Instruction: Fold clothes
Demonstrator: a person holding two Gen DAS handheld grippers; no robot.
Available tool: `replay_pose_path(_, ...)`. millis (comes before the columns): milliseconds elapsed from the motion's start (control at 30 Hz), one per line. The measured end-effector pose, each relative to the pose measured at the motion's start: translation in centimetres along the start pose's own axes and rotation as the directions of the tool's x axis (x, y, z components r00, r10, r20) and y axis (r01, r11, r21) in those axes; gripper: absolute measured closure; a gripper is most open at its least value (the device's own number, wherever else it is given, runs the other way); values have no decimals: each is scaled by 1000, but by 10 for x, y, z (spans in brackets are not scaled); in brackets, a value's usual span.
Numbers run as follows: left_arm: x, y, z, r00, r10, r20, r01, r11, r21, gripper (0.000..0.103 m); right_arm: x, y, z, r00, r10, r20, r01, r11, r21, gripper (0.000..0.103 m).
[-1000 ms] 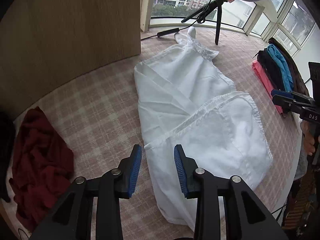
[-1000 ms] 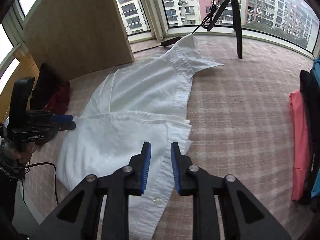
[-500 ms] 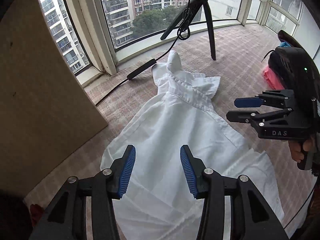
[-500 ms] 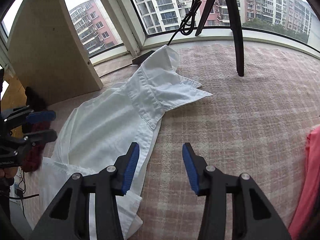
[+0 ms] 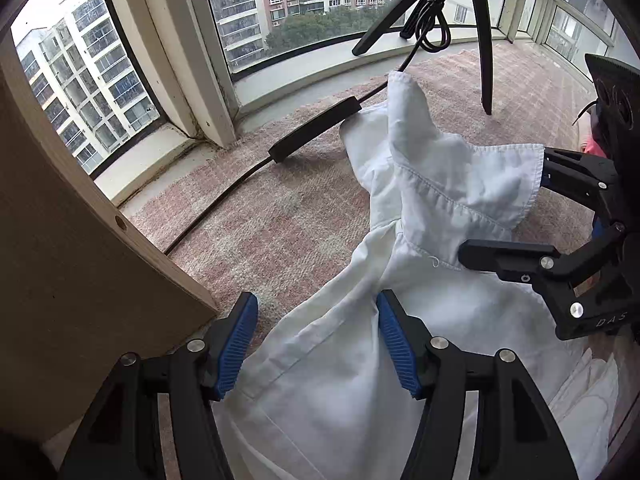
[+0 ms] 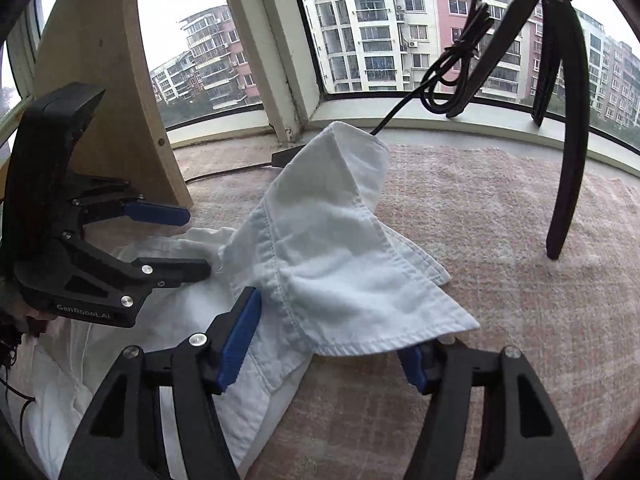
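The checked pink table [image 5: 280, 216] is seen stretching to the window sill at 12 o'clock, with open cloth left bare from 9 to 11 o'clock in the left wrist view and from 1 to 4 o'clock in the right wrist view. A wooden panel [image 5: 80, 280] is set against the table edge at 8 o'clock in the left view, just beside the left claw. The white shirt [image 5: 360, 360] is spread across the table, its body running from 6 o'clock up to the collar [image 6: 340, 248] at 1 o'clock in the left view. The collar is raised in a peak, its tip pointed at the window. A tripod [image 6: 560, 140] is planted on the table at 2 o'clock in the right view, clear of the collar. A black cable [image 5: 312, 132] is laid from 9 to 1 o'clock behind the collar, passing under its tip.

The left claw [image 5: 316, 344] is held wide apart, the shirt's shoulder seam lying between its blue pads. The right claw [image 6: 332, 340] is likewise held apart, and the collar's lower flap is draped between its fingers, covering the right-hand one partly. Nothing is seen clamped by either.
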State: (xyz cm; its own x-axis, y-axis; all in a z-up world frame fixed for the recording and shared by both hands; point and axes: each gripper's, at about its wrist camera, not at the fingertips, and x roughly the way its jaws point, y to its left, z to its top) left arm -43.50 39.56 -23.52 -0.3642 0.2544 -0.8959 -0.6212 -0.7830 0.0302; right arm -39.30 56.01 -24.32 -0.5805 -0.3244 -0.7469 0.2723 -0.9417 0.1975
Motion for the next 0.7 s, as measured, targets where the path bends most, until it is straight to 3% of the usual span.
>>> replay_pose_path(133, -11, 8, -8, 1000, -5, 0, 5, 1000, -13, 44, 12, 10, 9, 1000, 27, -10, -27, 999, -46, 37)
replay_pose_path(233, -34, 13, -17, 1000, -23, 1, 23, 999, -29, 48, 15, 14, 14, 999, 28, -22, -29, 997, -67, 69)
replay_pose_path(267, -42, 15, -20, 1000, -28, 1, 28, 999, -35, 49, 15, 12, 17, 998, 60, -29, -61, 997, -43, 83)
replay_pose_path(300, -50, 17, -23, 999, -34, 2, 34, 999, -40, 50, 14, 8, 18, 993, 113, -34, -113, 994, -5, 90)
replay_pose_path(333, -58, 19, -26, 999, -40, 2, 40, 998, -46, 50, 11, 5, 19, 989, 146, -27, -146, 989, 25, 91)
replay_pose_path(467, -106, 36, -56, 1000, -3, 8, 3, 997, -71, 49, -11, 15, 23, 990, 141, 32, -141, 990, -1, 93)
replay_pose_path(600, -146, 59, -93, 999, 51, -9, -52, 990, -128, 49, -53, 38, 27, 976, 168, 138, -158, 984, -84, 93)
replay_pose_path(700, -167, 74, -117, 996, 82, -23, -85, 981, -175, 49, -90, 73, 24, 965, 167, 201, -124, 970, -210, 93)
